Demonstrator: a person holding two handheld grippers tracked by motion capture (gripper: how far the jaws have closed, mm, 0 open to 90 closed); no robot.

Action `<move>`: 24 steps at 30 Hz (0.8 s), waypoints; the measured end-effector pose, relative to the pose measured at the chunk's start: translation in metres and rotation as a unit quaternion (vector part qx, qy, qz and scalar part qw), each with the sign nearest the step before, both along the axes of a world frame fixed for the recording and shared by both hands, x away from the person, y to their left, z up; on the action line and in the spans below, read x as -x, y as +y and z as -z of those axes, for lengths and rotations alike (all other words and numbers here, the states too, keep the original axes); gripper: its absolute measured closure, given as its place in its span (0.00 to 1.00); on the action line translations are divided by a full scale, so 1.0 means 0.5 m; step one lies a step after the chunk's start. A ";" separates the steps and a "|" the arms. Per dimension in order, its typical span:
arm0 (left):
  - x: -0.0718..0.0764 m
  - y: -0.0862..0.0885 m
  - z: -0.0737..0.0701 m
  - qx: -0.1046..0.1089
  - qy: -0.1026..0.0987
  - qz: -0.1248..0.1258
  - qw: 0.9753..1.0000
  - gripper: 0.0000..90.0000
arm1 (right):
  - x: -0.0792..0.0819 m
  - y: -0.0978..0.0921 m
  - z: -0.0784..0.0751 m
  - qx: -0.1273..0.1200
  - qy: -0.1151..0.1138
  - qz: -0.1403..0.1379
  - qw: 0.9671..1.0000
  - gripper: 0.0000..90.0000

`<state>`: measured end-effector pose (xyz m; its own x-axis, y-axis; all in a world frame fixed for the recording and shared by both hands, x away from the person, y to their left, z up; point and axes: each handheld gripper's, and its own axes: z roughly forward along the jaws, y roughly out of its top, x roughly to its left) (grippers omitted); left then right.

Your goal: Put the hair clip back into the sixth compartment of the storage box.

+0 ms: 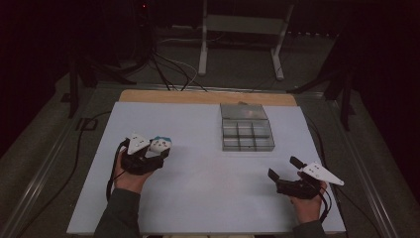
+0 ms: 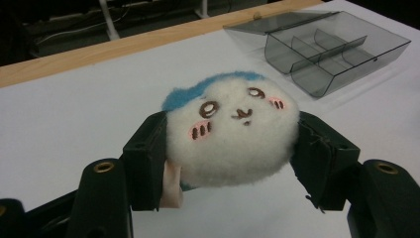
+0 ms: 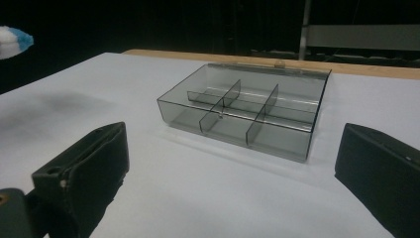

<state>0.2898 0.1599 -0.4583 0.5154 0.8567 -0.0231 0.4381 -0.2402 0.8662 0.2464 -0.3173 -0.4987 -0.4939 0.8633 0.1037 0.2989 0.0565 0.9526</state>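
Observation:
A round white plush toy (image 2: pixel 232 131) with a blue top and a stitched face sits squeezed between the jaws of my left gripper (image 2: pixel 233 148), held above the white table. From above, the plush toy (image 1: pixel 160 145) and the left gripper (image 1: pixel 148 154) are at the table's left. A smoky clear compartment box (image 1: pixel 246 133) with its lid laid open stands at the back right of centre; its compartments look empty (image 3: pixel 242 114). My right gripper (image 1: pixel 286 167) is near the front right, open, with nothing between its jaws, pointing toward the box.
The white table surface (image 1: pixel 198 188) has a wooden strip (image 1: pixel 208 97) along its far edge. Behind it stand a metal frame (image 1: pixel 242 34) and cables (image 1: pixel 168 69) on a dark floor. A metal rail (image 1: pixel 39 173) runs along the left side.

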 end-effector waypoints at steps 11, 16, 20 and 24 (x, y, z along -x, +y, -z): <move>-0.012 -0.027 -0.003 0.009 -0.004 0.008 1.000 0.42 | 0.000 0.001 0.000 -0.004 0.002 0.006 1.000 0.00; -0.018 -0.047 -0.005 0.009 -0.007 0.015 1.000 0.42 | -0.001 -0.001 -0.001 -0.020 0.012 0.007 1.000 0.00; -0.023 -0.064 -0.010 0.008 -0.009 0.022 1.000 0.42 | -0.005 -0.001 -0.006 -0.033 0.019 0.007 0.999 0.00; -0.028 -0.079 -0.014 0.007 -0.012 0.029 0.999 0.42 | -0.009 0.000 -0.018 -0.043 0.025 0.002 0.999 0.00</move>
<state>0.3036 0.1202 -0.4512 0.5647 0.8250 -0.0216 0.4030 -0.2528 0.8796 0.2511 -0.3172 -0.4899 -0.4832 0.8518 0.2025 0.3465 -0.0264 0.9377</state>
